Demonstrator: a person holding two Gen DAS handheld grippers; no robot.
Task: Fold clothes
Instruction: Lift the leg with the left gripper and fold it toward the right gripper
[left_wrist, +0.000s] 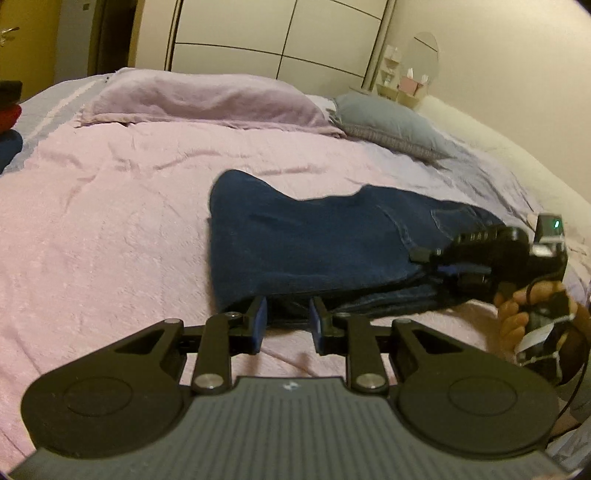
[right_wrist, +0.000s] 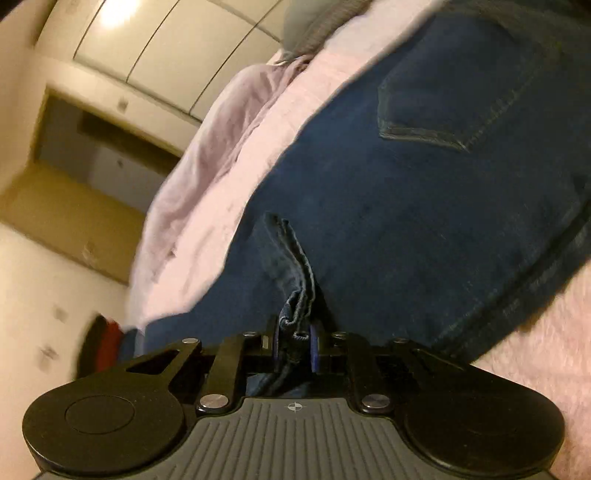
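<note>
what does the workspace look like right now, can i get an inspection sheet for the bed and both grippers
surface: pink bedspread on a bed, wrinkled.
job's things: dark blue jeans, folded over, back pocket up.
clutter: lilac blanket heaped at the far side, grey-blue pillow beside it; red and dark items at the left edge, too cut off to name.
grippers: left gripper at the jeans' near edge, pads apart, grip unclear; right gripper clamped on a bunched denim fold.
cables: black cable by the hand holding the right gripper.
surroundings: white wardrobe doors, doorway, small shelf with a round mirror.
</note>
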